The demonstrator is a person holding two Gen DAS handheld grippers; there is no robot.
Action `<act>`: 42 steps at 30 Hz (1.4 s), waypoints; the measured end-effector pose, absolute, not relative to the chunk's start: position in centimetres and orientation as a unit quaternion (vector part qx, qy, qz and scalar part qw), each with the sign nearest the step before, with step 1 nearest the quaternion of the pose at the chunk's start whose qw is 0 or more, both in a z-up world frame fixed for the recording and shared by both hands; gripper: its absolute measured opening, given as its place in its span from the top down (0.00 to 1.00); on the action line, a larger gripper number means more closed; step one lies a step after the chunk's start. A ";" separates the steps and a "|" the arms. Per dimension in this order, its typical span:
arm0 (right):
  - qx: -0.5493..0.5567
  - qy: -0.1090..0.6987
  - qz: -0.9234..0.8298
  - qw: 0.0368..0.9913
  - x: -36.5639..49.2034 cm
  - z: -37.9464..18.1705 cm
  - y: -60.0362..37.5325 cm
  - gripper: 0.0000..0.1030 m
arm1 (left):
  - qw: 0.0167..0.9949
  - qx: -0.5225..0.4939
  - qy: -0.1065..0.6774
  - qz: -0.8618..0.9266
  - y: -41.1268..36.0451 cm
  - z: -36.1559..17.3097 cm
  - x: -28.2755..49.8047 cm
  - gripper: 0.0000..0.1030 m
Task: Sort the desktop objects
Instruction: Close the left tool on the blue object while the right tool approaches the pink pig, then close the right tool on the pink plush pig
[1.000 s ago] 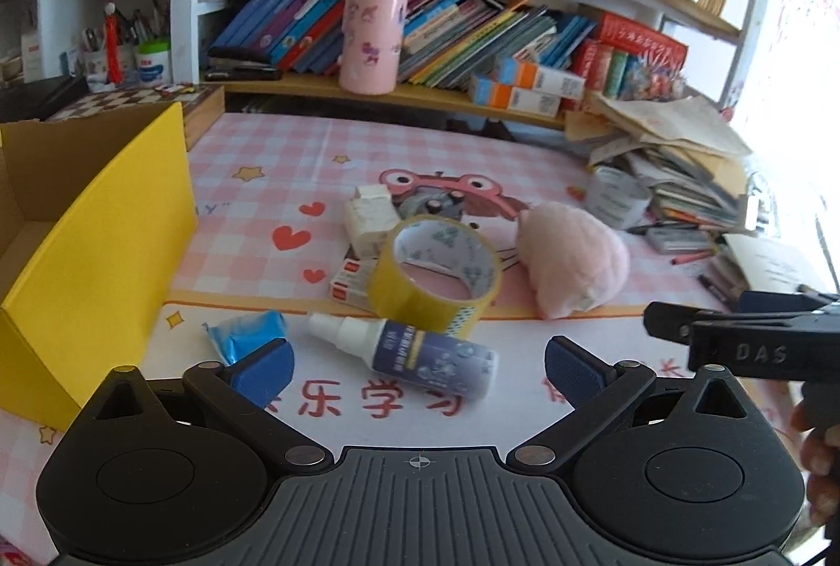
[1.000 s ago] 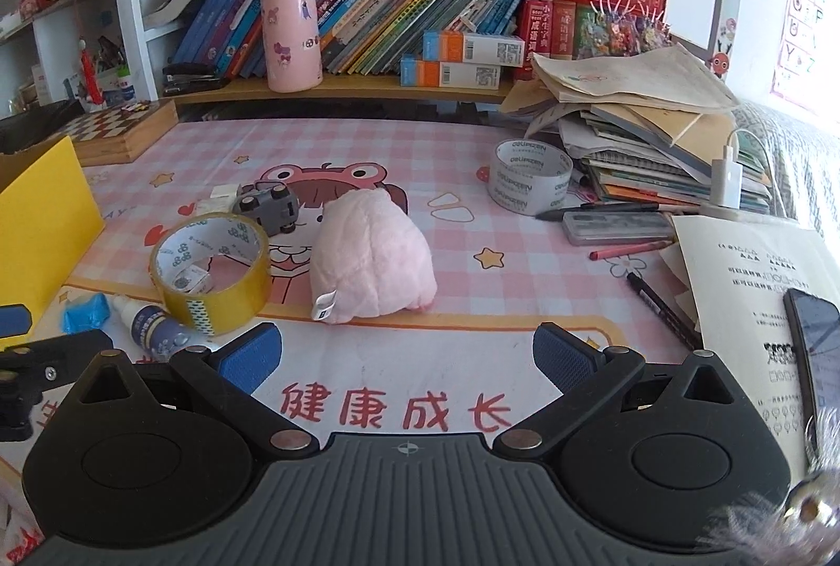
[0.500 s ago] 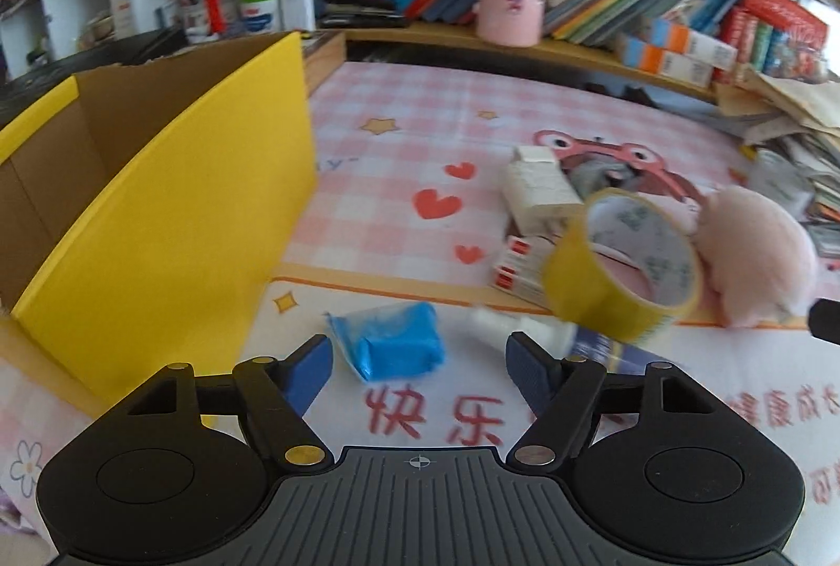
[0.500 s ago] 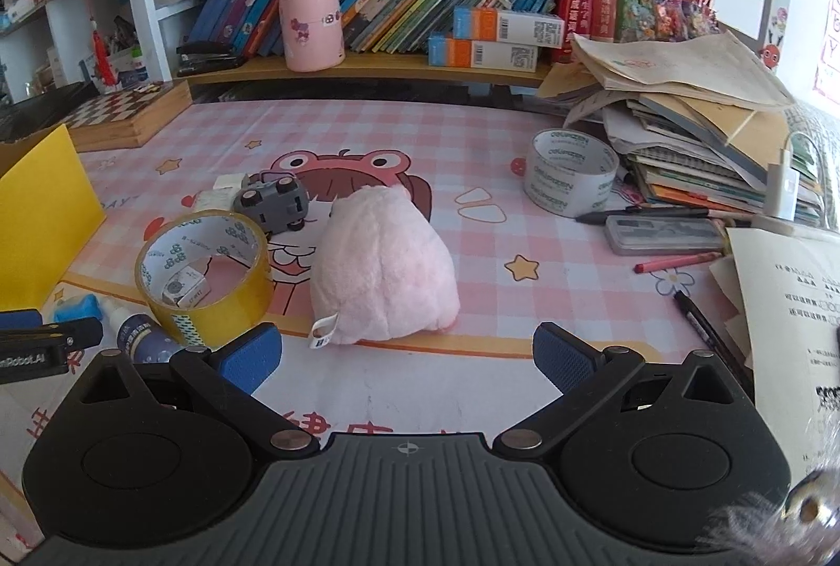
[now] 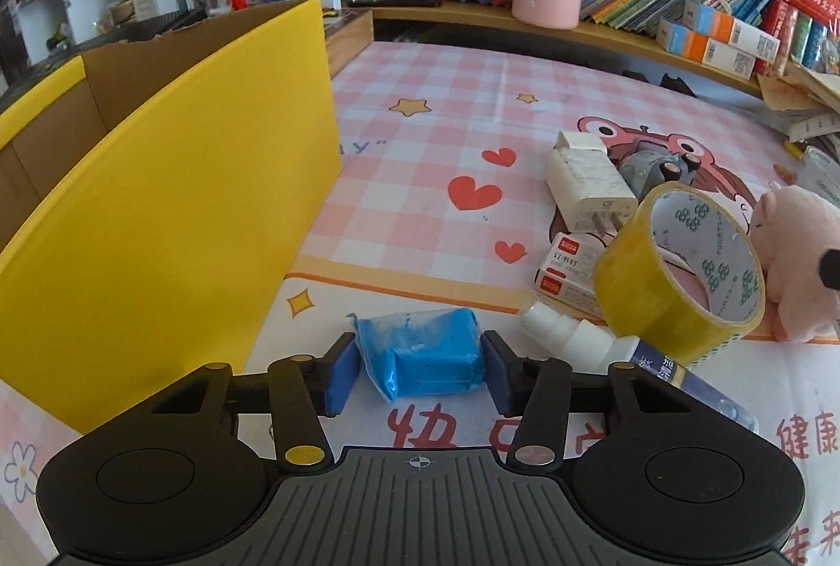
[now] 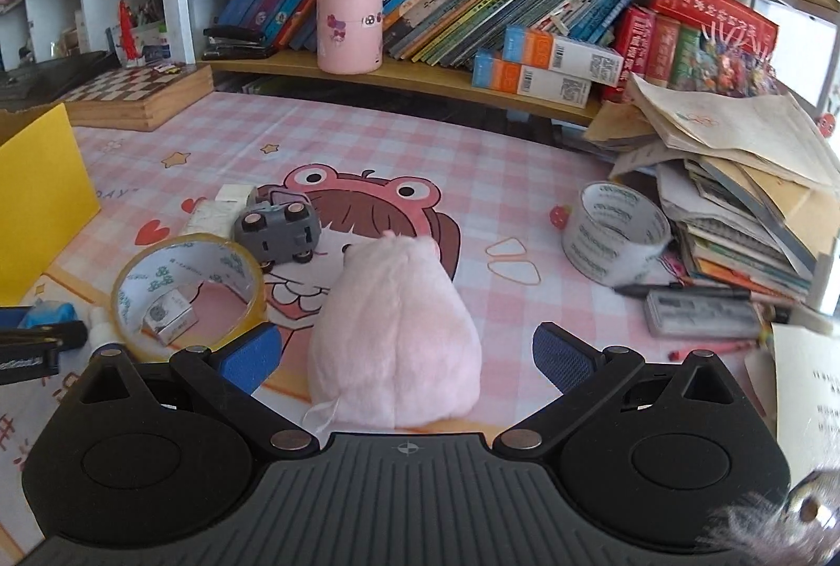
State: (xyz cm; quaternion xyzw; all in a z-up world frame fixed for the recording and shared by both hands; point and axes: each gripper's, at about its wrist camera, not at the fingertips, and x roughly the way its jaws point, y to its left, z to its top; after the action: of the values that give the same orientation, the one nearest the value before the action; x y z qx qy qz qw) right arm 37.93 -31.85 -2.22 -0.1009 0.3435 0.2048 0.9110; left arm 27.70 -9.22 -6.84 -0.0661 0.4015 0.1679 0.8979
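Left wrist view: left hand-held gripper (image 5: 420,374) closing around blue packet (image 5: 420,358), lower centre, contact unclear.
Right wrist view: right hand-held gripper (image 6: 404,356) released, straddling pink plush (image 6: 394,335).
Progress: early; yellow box (image 5: 173,198) at left, most items unsorted on bench (image 5: 446,135).

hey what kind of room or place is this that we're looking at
Most likely a child's study desk at home: crowded shelves of books, a pink cartoon desk mat, and a pink plush toy amid stationery like a yellow tape roll.

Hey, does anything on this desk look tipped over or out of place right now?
Yes. The grey toy car lies overturned, wheels up, beside the yellow tape roll. A small spray bottle also lies flat on its side.
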 end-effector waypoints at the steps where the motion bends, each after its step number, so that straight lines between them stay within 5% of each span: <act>1: -0.102 0.345 0.206 0.910 38.3 -2.3 -31.7 0.00 | 0.898 -0.068 0.400 0.167 -9.2 -6.8 27.7 0.54; 10: -0.117 0.378 0.224 0.891 41.1 -3.7 -30.3 0.05 | 0.906 -0.093 0.381 0.156 -9.2 -5.6 26.3 0.59; 11: -0.118 0.383 0.225 0.888 41.2 -3.9 -30.2 0.09 | 0.908 -0.093 0.379 0.153 -9.3 -5.5 26.1 0.59; 13: -0.122 0.392 0.222 0.884 41.3 -4.4 -30.1 0.32 | 0.910 -0.093 0.375 0.148 -9.5 -5.3 25.7 0.59; 16: -0.117 0.391 0.222 0.885 41.0 -4.4 -30.3 0.37 | 0.912 -0.096 0.371 0.144 -9.7 -5.0 25.3 0.59; 42: -0.036 0.375 0.180 0.909 31.5 -0.2 -32.9 0.39 | 0.945 -0.094 0.313 0.022 -10.1 -0.6 21.4 0.60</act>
State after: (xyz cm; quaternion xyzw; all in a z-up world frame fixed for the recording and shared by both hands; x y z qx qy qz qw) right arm 31.45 -32.92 -0.20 -0.0364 0.3749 0.1803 0.9086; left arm 21.45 -10.15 -0.63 -0.0938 0.3131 0.0216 0.9448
